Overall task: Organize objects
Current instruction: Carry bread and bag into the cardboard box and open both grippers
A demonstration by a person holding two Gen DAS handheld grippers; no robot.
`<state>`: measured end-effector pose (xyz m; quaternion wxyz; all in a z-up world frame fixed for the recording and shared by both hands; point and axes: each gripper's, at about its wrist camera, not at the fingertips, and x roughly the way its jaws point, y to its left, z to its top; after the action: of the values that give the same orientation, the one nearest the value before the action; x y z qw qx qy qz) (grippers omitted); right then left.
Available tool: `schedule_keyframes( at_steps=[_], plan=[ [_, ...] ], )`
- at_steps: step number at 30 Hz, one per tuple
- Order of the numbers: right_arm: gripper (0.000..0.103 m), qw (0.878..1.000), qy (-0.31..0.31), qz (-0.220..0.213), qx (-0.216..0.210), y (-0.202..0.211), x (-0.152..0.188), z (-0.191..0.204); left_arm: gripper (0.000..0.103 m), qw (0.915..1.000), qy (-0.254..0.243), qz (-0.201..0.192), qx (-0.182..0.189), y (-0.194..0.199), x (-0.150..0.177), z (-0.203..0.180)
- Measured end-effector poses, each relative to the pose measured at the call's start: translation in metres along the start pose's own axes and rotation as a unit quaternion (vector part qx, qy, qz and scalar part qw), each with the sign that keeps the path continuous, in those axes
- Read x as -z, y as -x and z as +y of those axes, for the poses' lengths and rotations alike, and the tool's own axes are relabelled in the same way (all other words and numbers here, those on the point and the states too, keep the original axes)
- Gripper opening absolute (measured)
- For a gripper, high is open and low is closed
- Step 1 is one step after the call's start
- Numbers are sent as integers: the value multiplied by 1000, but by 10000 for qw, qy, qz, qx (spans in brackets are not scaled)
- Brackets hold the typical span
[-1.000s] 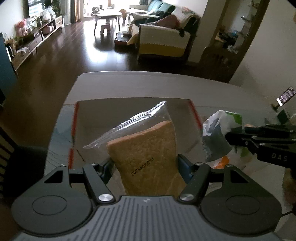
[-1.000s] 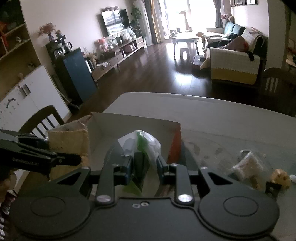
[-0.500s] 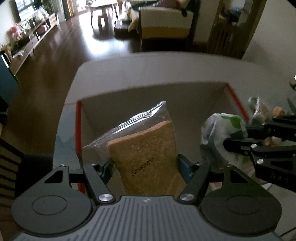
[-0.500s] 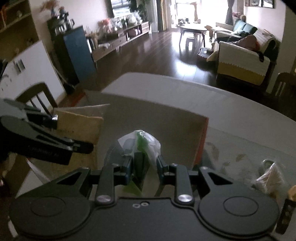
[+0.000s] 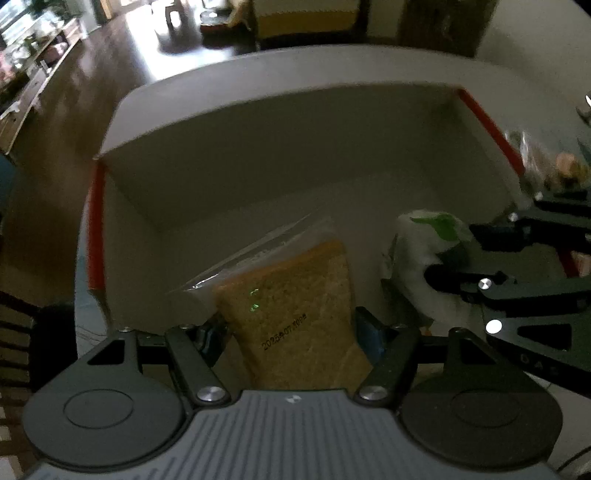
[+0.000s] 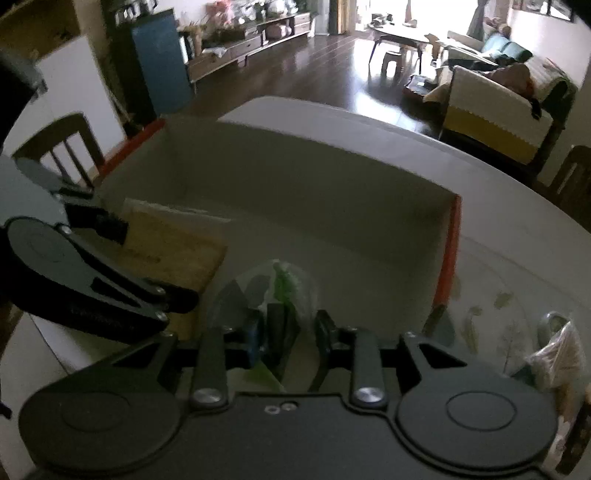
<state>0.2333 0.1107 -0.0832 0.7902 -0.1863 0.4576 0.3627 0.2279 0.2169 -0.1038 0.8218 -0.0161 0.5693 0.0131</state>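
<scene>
White round table [image 6: 498, 206] underneath. Dark wood floor [image 6: 325, 62] beyond. Sofa with cream-and-yellow throw [image 6: 495, 110] at right, teal sofa [image 6: 513, 48] behind it. Low coffee table [image 6: 399, 33] with small stool [image 6: 391, 61] near bright window. Long low TV cabinet [image 6: 251, 48] along left wall, blue cabinet [image 6: 162, 62] beside it. Wooden chair [image 6: 62, 147] at table's left edge, another chair [image 6: 576, 177] at right.

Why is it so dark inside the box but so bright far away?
Right wrist view: daylight glares from the far window, so the grey cardboard box looks dim. Left wrist view: the box's edges smear with blur, though the bagged slice of brown bread is sharp.
</scene>
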Motion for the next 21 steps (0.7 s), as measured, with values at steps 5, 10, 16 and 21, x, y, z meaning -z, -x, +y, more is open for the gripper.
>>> schedule_keyframes(
  at_steps=[5, 10, 16, 21],
  plan=[
    [36, 9999, 141, 48, -7, -4, -3, 7, 71, 10000, 70, 43, 45, -4, 0, 3],
    [46, 9996, 269, 36, -79, -1, -3, 12, 73, 9999, 135, 78, -53, -1, -4, -4],
    [62, 9992, 347, -175, -86, 16, -3, 13, 81, 9999, 118, 38, -58, 2, -6, -5],
    [63, 9991, 196, -340, -187, 37, -2, 0, 83, 9997, 134, -180, -110, 13, -10, -1]
  ],
)
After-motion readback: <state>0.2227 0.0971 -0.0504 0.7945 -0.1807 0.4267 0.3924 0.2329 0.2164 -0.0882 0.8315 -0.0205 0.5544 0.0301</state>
